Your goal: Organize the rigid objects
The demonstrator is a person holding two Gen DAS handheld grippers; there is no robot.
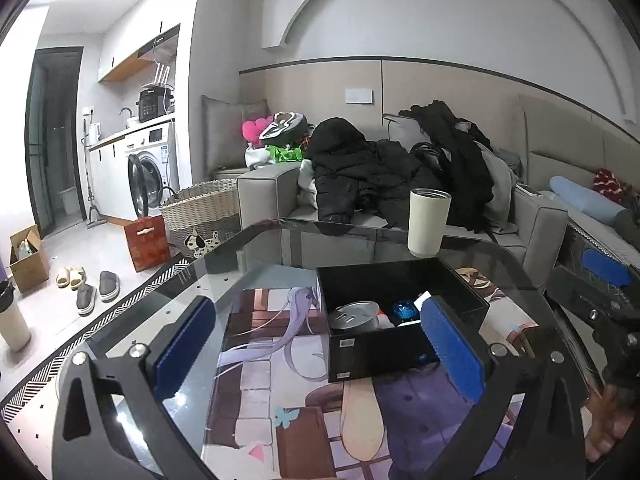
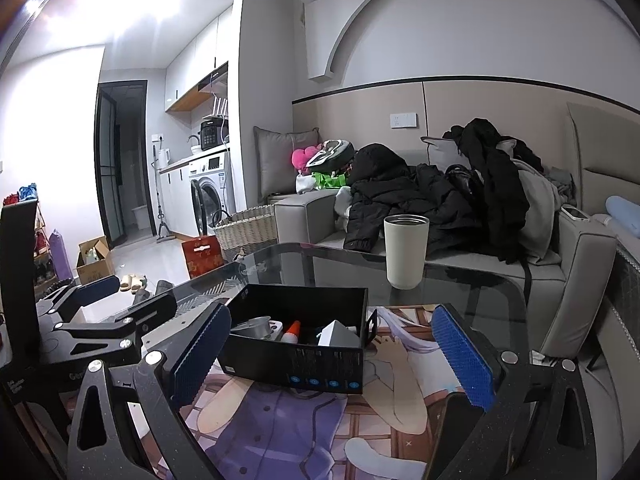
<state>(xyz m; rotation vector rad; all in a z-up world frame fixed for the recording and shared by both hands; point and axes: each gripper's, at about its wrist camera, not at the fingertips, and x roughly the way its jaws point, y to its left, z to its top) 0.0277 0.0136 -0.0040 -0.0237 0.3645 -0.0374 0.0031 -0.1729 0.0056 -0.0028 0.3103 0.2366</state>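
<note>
Over the glass table [image 1: 256, 256], both tongs, left [image 1: 316, 356] and right [image 2: 332, 356], hover level, spread, empty, flanking the black box [image 2: 296, 344].

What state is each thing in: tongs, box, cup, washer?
Left tongs: open, empty.
Right tongs: open, empty.
Black box: lidless, on the table, small items inside.
Metal tin: in the box, lid on.
White cup: upright, no lid, behind the box.
Washing machine: door ajar.
</note>
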